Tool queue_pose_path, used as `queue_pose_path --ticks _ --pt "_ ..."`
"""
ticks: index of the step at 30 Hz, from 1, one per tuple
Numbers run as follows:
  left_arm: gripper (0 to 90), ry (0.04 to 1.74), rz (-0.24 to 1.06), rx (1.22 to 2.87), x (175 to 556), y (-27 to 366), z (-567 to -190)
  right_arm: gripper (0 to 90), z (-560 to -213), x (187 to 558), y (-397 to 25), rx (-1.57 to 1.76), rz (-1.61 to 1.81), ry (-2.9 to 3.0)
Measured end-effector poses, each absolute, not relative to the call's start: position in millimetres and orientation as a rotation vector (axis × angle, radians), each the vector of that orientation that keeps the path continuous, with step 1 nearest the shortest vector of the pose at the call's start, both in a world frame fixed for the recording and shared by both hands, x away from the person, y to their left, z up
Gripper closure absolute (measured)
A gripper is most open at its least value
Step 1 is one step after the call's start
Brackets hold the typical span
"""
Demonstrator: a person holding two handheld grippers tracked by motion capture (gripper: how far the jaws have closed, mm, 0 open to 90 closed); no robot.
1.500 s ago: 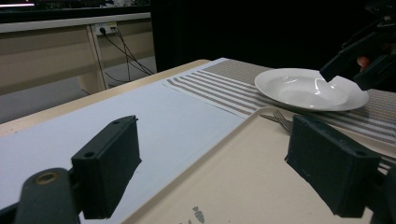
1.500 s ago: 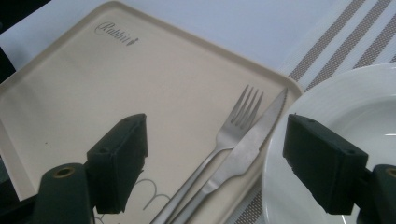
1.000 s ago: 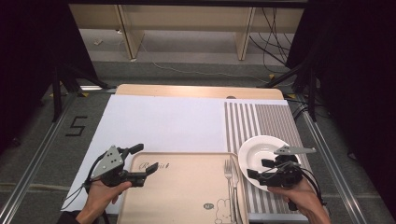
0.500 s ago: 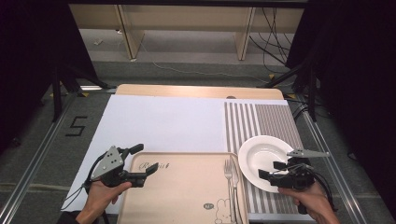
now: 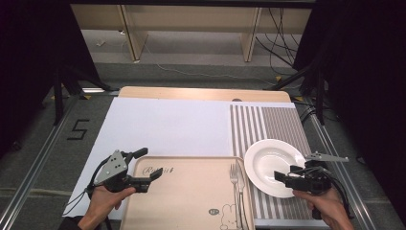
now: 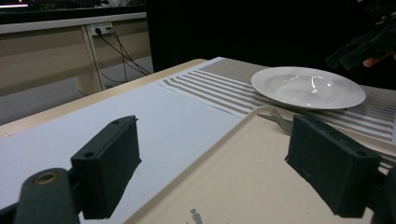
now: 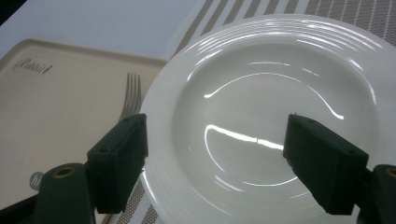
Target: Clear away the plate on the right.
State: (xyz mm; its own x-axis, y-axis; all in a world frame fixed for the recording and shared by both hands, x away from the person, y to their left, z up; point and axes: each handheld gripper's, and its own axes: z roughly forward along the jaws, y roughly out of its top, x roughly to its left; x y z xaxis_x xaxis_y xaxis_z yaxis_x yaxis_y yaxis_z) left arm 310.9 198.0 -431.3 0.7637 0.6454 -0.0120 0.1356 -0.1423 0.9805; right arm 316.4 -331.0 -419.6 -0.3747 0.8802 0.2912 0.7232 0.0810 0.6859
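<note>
A white plate rests on the striped mat, just right of a beige tray. A fork lies along the tray's right edge. My right gripper hovers at the plate's near right rim, open, with nothing between its jaws. In the right gripper view the plate lies beyond the open right gripper, with the fork to its left. My left gripper stands open over the tray's far left corner. The left gripper holds nothing above the tray.
A white sheet covers the table's left and middle. The table's wooden edge runs along the far side. Metal rails flank the table on the floor. From the left gripper view, the plate and the right gripper sit far right.
My right gripper has drawn back to the right, off the plate's near rim. The plate lies still on the mat. The left gripper has not moved.
</note>
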Motion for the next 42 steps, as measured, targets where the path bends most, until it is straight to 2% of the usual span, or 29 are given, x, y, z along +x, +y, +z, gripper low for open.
queue_pose_path --ticks 11,25,42 --pt "16.3 0.633 0.500 1.682 309.6 199.2 -430.9 23.0 -418.6 314.8 -346.9 1.742 1.070 2.065" --pt "16.3 0.633 0.504 1.683 309.5 199.2 -430.9 23.5 -429.7 302.5 -369.2 1.944 1.105 1.890" --pt "16.3 0.632 0.505 1.682 309.4 199.3 -430.8 23.7 -441.4 298.5 -384.2 1.993 1.085 1.861"
